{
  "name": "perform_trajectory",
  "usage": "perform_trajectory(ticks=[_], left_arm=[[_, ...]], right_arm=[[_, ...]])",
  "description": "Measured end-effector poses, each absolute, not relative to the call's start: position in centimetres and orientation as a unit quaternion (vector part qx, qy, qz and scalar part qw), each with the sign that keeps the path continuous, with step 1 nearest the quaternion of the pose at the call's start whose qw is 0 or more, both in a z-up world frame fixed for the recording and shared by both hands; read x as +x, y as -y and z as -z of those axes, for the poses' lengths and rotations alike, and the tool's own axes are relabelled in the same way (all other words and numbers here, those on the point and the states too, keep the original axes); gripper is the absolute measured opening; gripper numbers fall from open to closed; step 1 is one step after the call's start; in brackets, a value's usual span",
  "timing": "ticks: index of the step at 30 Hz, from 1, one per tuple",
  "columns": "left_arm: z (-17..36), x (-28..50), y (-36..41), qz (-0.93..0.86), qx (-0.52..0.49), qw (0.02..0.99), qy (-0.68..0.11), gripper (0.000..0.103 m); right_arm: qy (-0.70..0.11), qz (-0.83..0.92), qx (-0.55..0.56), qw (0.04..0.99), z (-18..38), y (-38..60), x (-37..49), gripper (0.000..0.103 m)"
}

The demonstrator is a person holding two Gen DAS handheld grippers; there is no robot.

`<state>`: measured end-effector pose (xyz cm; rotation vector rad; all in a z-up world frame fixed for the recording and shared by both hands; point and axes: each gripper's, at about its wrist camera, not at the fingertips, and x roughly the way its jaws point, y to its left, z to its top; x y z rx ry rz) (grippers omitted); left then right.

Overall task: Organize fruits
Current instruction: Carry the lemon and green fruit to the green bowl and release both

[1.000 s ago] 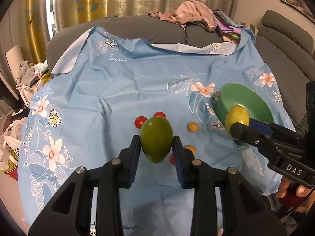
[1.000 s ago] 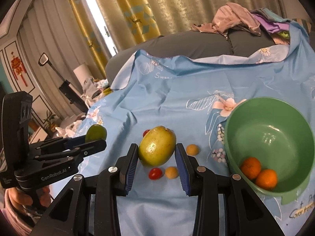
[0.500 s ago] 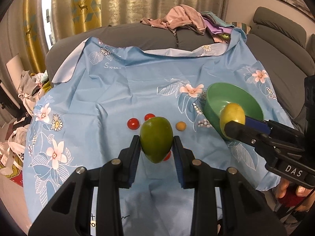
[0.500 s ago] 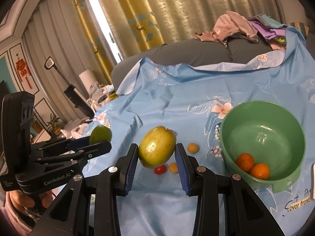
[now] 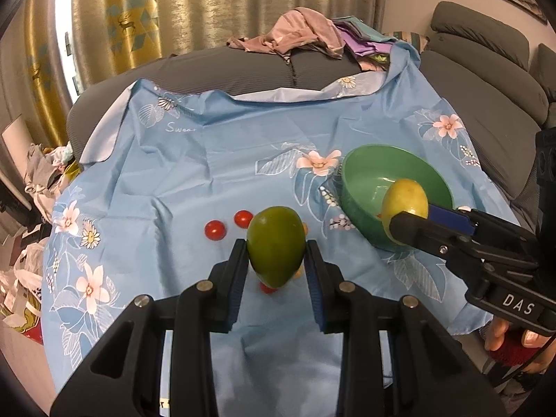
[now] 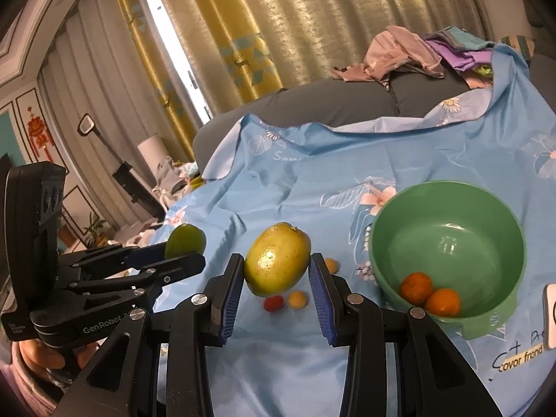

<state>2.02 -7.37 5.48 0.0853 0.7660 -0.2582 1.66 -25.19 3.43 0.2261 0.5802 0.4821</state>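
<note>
My left gripper (image 5: 276,255) is shut on a green mango (image 5: 276,245), held above the blue floral cloth (image 5: 194,160). My right gripper (image 6: 276,272) is shut on a yellow mango (image 6: 278,259), left of the green bowl (image 6: 448,208). The bowl holds two oranges (image 6: 429,293). In the left wrist view the yellow mango (image 5: 405,199) hangs in front of the bowl (image 5: 368,170). Two red cherry tomatoes (image 5: 227,224) lie on the cloth beyond the green mango. A red tomato (image 6: 273,303) and small yellow fruits (image 6: 297,299) lie under the yellow mango.
The cloth covers a grey sofa (image 5: 486,80) with a pile of clothes (image 5: 305,34) at its back. Curtains (image 6: 264,34) hang behind. Bags and clutter (image 5: 21,278) sit on the floor at the left. A white object (image 6: 550,314) lies right of the bowl.
Both grippers have drawn back and slightly up with their mangoes still held. The bowl and the small fruits now look farther away and lower in both views.
</note>
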Motion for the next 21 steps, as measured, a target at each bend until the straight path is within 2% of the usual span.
perform_trajectory(ticks=[21], left_arm=[[-4.7,5.5,14.3,0.183,0.083,0.902,-0.381,0.032]], right_arm=[[-0.276,-0.180,0.142,0.934,-2.7,30.5,2.3,0.040]])
